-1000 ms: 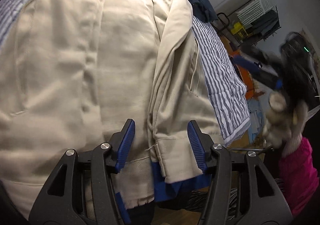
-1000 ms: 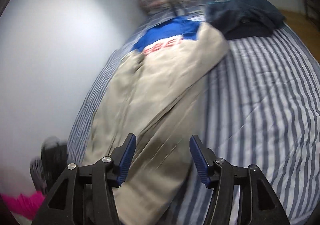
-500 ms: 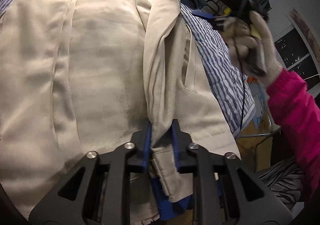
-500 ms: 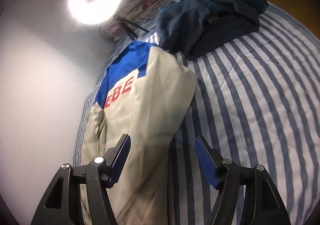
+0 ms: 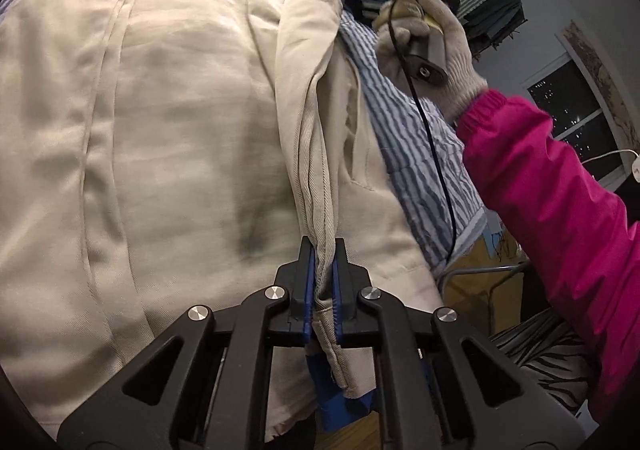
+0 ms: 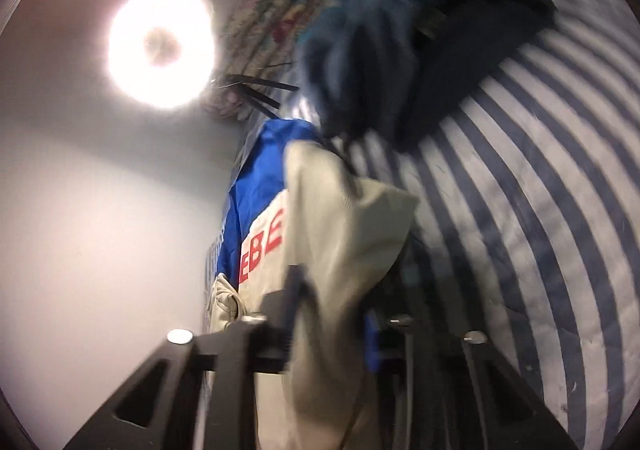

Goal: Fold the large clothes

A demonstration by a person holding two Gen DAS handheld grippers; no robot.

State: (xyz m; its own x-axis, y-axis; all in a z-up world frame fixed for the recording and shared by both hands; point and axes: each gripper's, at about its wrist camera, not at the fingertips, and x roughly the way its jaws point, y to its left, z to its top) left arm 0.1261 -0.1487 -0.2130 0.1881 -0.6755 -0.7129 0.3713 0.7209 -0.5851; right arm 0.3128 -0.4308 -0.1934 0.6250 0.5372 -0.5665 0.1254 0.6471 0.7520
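Left gripper [image 5: 323,282]: I've just clamped the jacket [image 5: 180,137] sleeve cuff.
Right gripper [image 6: 332,314]: just closed on the shoulder end, blurred.
Jacket: lying on the striped bed [image 6: 540,209] — sleeve gathered along its right edge.
Progress: early — body unfolded.

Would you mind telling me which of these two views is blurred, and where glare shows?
Left wrist view: sharp on the beige jacket, edges bent by the fisheye. Right wrist view: smeared throughout, the ring light blown out to white glare, the dark garment soft.
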